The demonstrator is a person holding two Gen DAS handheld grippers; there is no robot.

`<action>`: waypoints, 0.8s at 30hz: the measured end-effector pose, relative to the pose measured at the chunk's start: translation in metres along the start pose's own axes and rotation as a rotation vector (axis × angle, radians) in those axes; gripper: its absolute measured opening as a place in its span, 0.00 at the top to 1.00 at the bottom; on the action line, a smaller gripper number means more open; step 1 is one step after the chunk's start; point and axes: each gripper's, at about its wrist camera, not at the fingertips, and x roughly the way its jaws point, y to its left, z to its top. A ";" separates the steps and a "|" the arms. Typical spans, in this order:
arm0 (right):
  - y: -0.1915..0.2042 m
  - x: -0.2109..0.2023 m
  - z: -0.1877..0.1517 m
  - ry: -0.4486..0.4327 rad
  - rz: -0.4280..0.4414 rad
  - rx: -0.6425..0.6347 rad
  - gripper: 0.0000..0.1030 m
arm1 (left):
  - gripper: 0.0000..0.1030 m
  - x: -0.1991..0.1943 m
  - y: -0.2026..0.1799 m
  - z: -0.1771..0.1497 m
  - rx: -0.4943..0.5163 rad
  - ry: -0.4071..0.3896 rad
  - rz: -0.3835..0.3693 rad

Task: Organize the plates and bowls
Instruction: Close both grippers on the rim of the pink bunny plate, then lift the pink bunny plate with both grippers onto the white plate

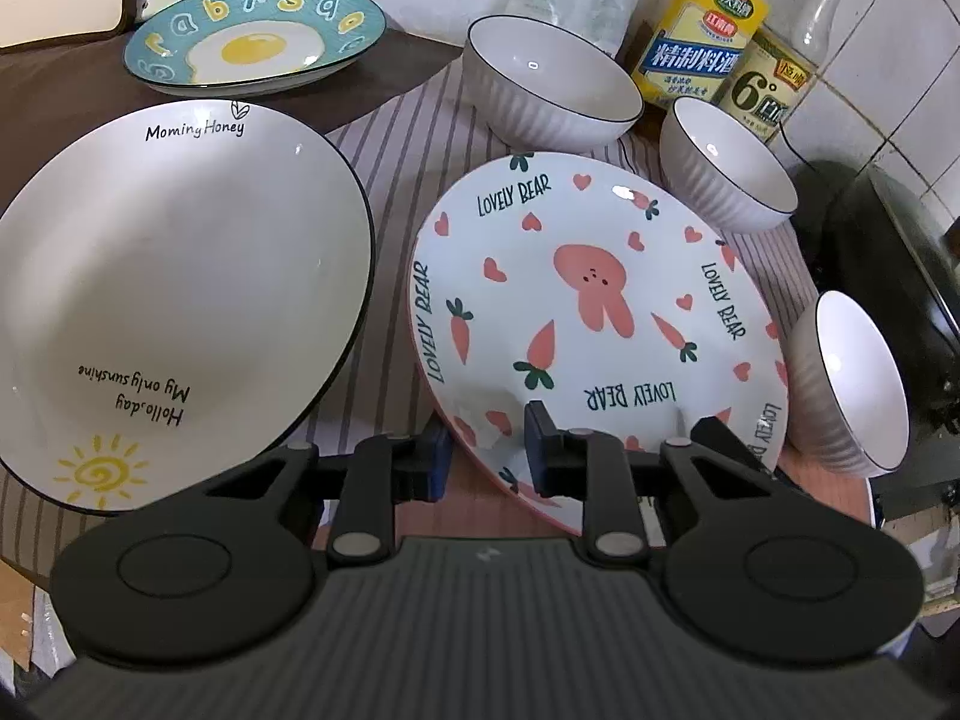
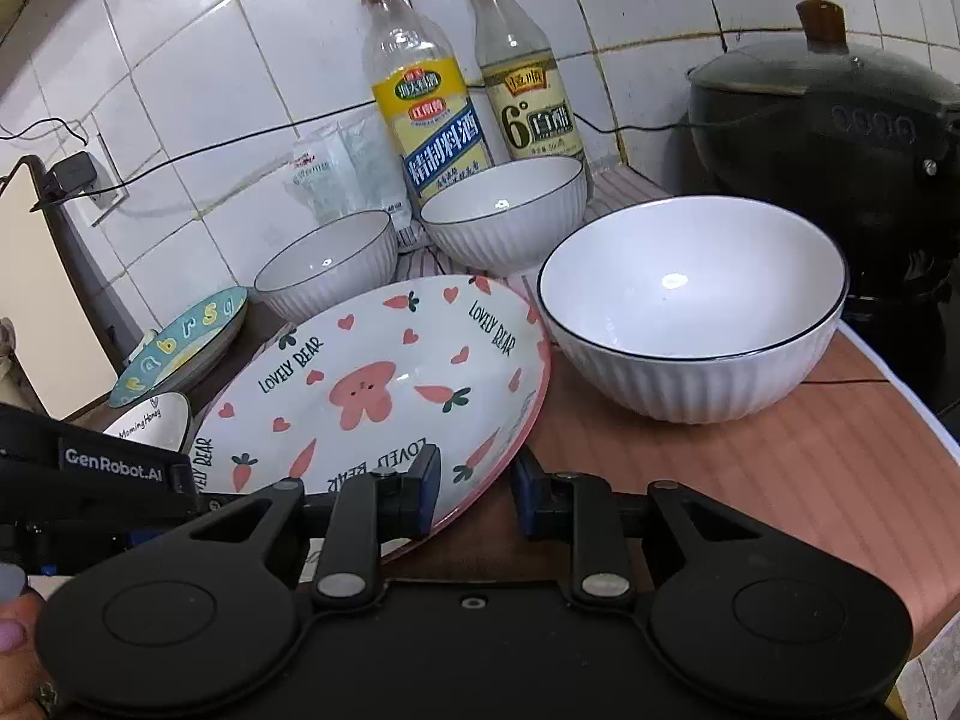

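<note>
The Lovely Bear plate (image 1: 588,312) with pink rabbit and carrots lies tilted at the centre; it also shows in the right wrist view (image 2: 372,384). My left gripper (image 1: 486,453) straddles its near rim, jaws apart, one finger under and one over. My right gripper (image 2: 474,489) straddles the plate's near right rim, jaws apart. A white Morning Honey plate (image 1: 180,300) lies to the left. A blue egg plate (image 1: 255,36) sits behind. Three white ribbed bowls (image 1: 549,87) (image 1: 726,162) (image 1: 852,384) stand at the back and right.
Two sauce bottles (image 2: 429,96) (image 2: 525,72) and a plastic bag (image 2: 342,174) stand against the tiled wall. A black pot (image 2: 840,120) sits at the right. The near bowl (image 2: 690,306) rests on a pink mat (image 2: 780,480).
</note>
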 end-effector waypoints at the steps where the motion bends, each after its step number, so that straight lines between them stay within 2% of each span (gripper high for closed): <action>1: 0.000 0.001 0.000 -0.002 -0.004 0.003 0.71 | 0.77 0.000 0.000 0.000 -0.001 -0.004 -0.001; 5: 0.001 0.002 -0.002 -0.017 -0.008 -0.001 0.71 | 0.77 0.001 -0.001 0.000 0.000 -0.008 0.003; 10: 0.002 0.000 0.002 0.000 -0.020 0.001 0.74 | 0.77 -0.002 -0.004 0.002 0.050 0.008 0.004; 17: 0.000 -0.015 0.003 0.001 -0.003 0.028 0.73 | 0.77 -0.017 -0.003 -0.002 0.092 0.016 -0.020; 24: 0.015 -0.036 0.001 -0.017 0.003 0.025 0.73 | 0.77 -0.040 0.005 -0.005 0.101 0.003 -0.036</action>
